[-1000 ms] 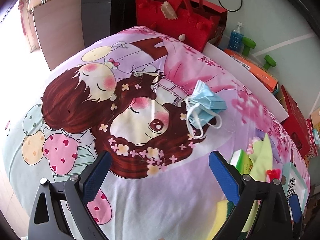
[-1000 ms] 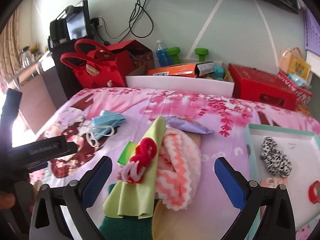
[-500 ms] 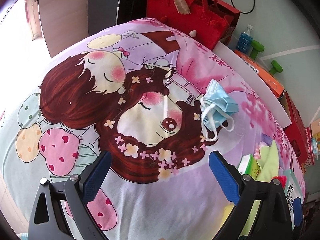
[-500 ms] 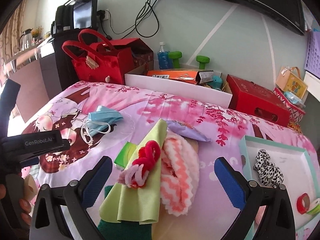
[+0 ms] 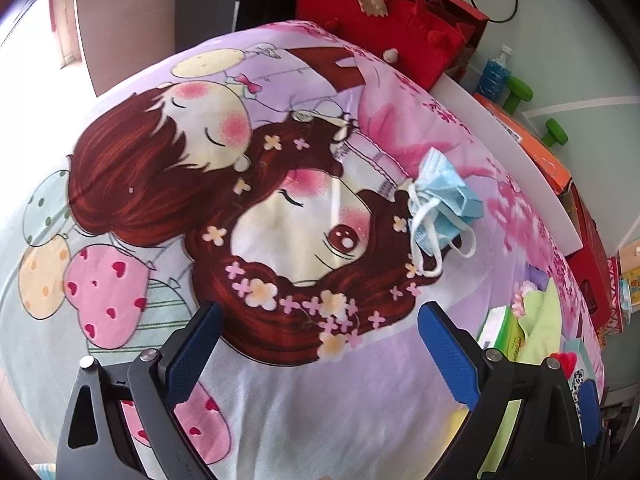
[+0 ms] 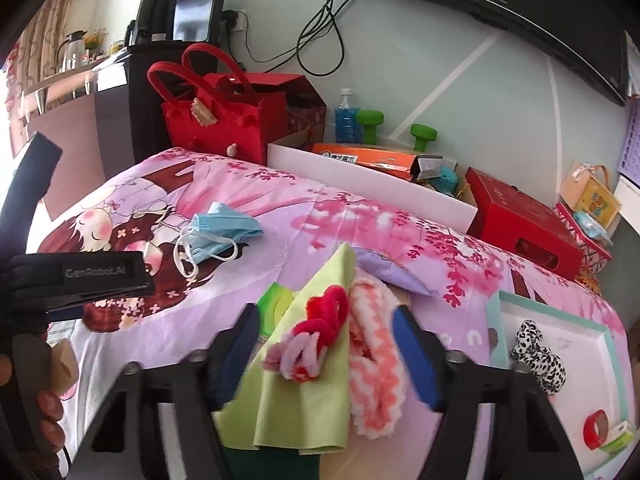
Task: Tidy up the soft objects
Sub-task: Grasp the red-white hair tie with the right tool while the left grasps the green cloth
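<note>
R gripper (image 6: 324,344) half-closed round fluffy red scrunchie (image 6: 325,312) on lime cloth (image 6: 308,376), not clamped; knit coral cloth (image 6: 372,364) alongside. L gripper (image 5: 316,344) wide apart, empty, w/ crumpled blue mask (image 5: 444,208) ahead on printed sheet (image 5: 280,400).

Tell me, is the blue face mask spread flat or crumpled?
Crumpled. The blue face mask lies bunched in folds on the bedsheet, with its white ear loops tangled beside it.

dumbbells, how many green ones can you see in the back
2. One green dumbbell stands beside the blue bottle against the wall; the other stands further right, behind the orange box. More could be hidden behind the boxes.
</note>
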`<state>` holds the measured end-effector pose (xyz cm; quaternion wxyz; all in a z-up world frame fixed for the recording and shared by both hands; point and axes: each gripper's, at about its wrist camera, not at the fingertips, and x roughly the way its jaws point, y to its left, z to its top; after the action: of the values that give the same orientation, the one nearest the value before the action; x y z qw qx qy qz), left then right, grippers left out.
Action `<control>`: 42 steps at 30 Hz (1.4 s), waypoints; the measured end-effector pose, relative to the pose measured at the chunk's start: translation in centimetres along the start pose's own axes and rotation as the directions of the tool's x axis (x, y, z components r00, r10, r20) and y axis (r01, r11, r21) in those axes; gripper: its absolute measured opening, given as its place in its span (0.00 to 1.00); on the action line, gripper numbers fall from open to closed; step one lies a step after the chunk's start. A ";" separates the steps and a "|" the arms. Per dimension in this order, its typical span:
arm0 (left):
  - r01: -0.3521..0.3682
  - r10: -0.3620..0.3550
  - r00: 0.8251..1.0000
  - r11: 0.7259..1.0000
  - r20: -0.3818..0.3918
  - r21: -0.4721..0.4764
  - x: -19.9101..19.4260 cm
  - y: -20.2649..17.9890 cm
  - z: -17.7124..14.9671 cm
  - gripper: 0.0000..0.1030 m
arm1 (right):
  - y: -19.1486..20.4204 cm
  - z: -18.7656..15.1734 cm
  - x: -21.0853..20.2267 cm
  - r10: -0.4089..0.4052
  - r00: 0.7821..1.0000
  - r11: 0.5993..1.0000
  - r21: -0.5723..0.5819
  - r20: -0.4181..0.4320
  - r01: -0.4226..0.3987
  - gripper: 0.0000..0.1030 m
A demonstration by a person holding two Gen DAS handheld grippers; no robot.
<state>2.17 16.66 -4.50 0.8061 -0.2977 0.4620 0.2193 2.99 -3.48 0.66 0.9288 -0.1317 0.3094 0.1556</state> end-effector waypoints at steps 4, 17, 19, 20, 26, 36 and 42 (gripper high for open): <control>0.030 -0.030 0.999 0.999 -0.021 0.017 0.3 -0.5 -0.2 0.95 | 0.0 -0.3 0.6 0.011 1.000 1.000 0.001 -0.026 -0.011 0.55; 0.063 -0.058 0.997 0.994 -0.058 0.093 0.8 -2.8 -0.9 0.95 | -1.1 -1.0 1.6 0.073 0.993 0.996 0.057 -0.091 -0.068 0.34; 0.070 -0.063 0.996 0.992 -0.064 0.107 0.8 -3.3 -1.1 0.95 | -1.5 -1.2 1.8 0.087 0.991 0.994 0.077 -0.106 -0.079 0.31; 0.074 -0.066 0.996 0.991 -0.067 0.116 0.8 -3.6 -1.1 0.95 | -1.7 -1.2 1.8 0.095 0.990 0.993 0.085 -0.107 -0.086 0.30; 0.110 -0.104 0.994 0.981 -0.045 0.158 0.1 -5.0 -1.4 0.95 | -2.8 -1.3 1.6 0.140 0.985 0.982 0.141 -0.103 -0.125 0.26; 0.215 -0.212 0.977 0.963 -0.034 0.160 -0.5 -7.4 -2.4 1.00 | -6.0 -1.2 0.5 0.156 0.986 0.962 0.234 -0.064 -0.137 0.24; 0.227 -0.224 0.974 0.949 -0.038 0.219 -0.9 -9.1 -2.9 0.99 | -8.0 -1.4 0.0 0.144 0.988 0.953 0.277 -0.051 -0.124 0.24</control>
<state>5.65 8.03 -2.29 0.8511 -0.2581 0.4515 0.0711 5.21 -11.32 0.82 0.9139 0.0137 0.3688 0.1693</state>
